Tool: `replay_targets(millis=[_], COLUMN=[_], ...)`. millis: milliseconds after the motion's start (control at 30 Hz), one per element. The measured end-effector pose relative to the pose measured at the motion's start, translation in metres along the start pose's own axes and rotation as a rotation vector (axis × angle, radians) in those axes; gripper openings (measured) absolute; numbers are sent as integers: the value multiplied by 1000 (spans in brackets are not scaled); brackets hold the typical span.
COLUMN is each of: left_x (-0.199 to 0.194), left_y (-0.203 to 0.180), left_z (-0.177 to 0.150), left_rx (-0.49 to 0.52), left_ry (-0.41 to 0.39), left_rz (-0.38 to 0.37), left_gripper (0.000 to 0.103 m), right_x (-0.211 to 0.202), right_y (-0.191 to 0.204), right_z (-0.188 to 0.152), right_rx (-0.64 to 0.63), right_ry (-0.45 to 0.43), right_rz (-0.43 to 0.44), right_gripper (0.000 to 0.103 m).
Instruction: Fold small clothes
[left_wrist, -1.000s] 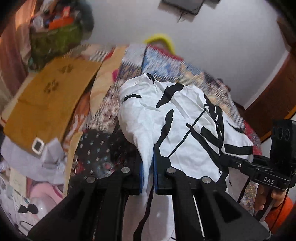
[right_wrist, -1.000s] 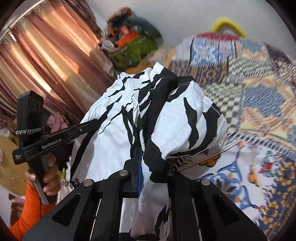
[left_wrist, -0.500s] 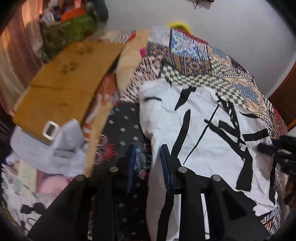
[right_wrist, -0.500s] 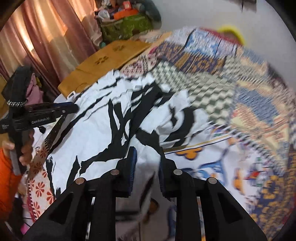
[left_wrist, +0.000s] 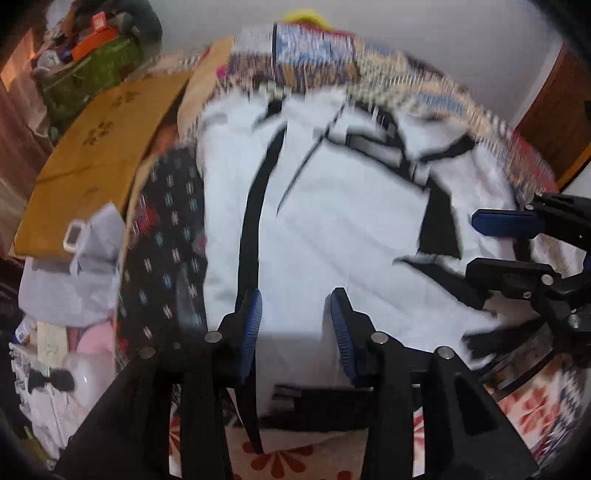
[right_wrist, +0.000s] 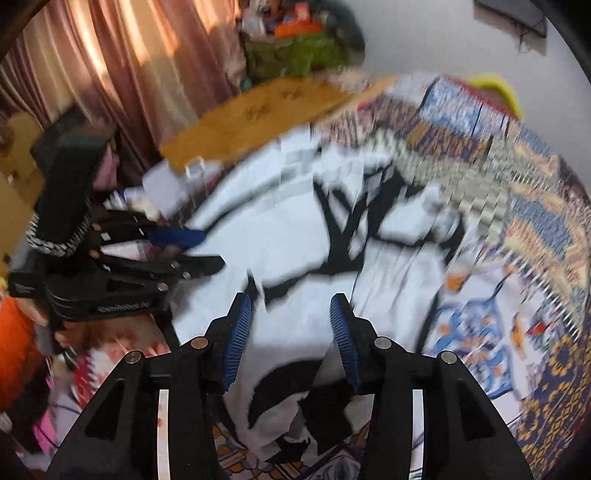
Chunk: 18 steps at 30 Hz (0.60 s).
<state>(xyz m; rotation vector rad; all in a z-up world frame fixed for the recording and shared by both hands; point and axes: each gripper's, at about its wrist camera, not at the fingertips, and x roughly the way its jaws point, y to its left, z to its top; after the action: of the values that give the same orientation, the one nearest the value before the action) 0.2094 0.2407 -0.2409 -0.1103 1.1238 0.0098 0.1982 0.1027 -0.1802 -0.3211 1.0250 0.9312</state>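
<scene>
A white garment with black streaks (left_wrist: 351, 229) (right_wrist: 295, 258) lies spread flat on a patterned bedspread (right_wrist: 524, 229). My left gripper (left_wrist: 295, 314) hovers over its near edge, jaws opening, with cloth lying below the blue pads but not pinched. My right gripper (right_wrist: 290, 317) hangs above the garment's other near part, jaws opening too, nothing pressed between the pads. Each gripper shows in the other's view: the right gripper (left_wrist: 517, 243) at the right edge, the left gripper (right_wrist: 192, 251) at the left, held by a hand with an orange sleeve (right_wrist: 14, 343). Both views are blurred by motion.
A tan cardboard sheet (left_wrist: 99, 158) lies left of the garment, beside a dark patterned cloth (left_wrist: 166, 236) and a pale crumpled cloth (left_wrist: 74, 280). A cluttered green pile (right_wrist: 295, 51) sits by the curtains (right_wrist: 92, 74). A wooden door (left_wrist: 554, 122) stands at right.
Both grippers let go of the garment and their jaws widened. The garment dropped from hanging in the air to lying spread on the bed, and both grippers sank toward it.
</scene>
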Motion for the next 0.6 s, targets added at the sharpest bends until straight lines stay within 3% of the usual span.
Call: replay_targets(millis=[100, 333, 467, 600], left_x=[-1, -31, -73, -138], left_y=[5, 10, 6, -11], left_z=[-10, -30, -31, -27], left_rx=[-23, -52, -72, -80], left_ry=[14, 15, -73, -235], left_rz=[-5, 36, 64, 77], left_gripper=[39, 39, 39, 39], right_x=[9, -27, -60, -114], right_y=[-11, -17, -14, -8], right_z=[-12, -27, -30, -28], right_rx=[35, 94, 119, 143], right_ry=[36, -7, -88, -239], right_rz=[-1, -13, -19, -14], right_gripper=[41, 41, 41, 41])
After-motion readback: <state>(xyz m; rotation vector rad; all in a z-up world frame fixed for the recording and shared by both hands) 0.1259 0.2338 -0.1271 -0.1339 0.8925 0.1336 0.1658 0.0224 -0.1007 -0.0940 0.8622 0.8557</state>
